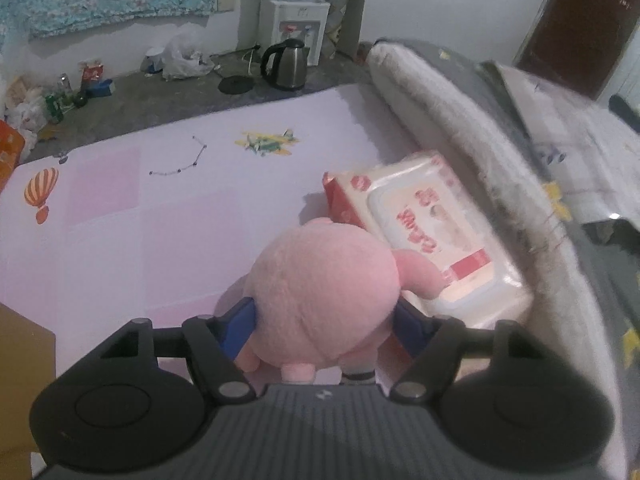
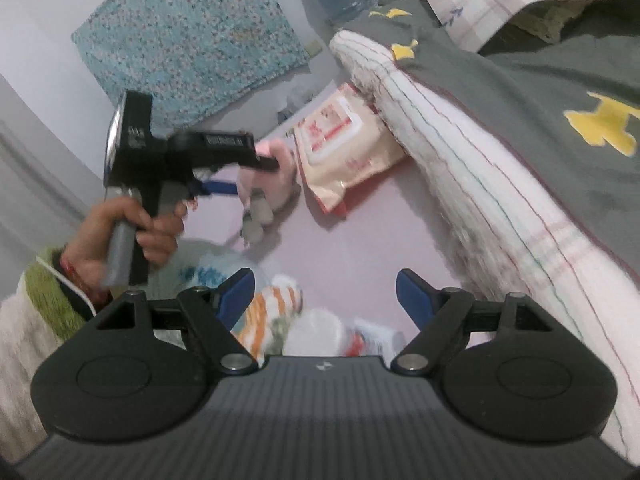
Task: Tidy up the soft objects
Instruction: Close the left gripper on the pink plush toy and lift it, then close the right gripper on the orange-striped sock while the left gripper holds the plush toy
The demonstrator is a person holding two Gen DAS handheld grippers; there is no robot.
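While the left hand-held gripper clasps the pink plush, only the right view shows the right hand-held gripper wide, empty.

Dim, flat indoor light; soft focus, motion blur, fisheye bending at edges.

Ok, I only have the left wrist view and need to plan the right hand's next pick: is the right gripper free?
Observer: Yes, the right gripper is open and holds nothing.
Operator: Anything soft near it?
Observer: A striped toy, orange and white, lies blurred on the sheet just under its fingers.
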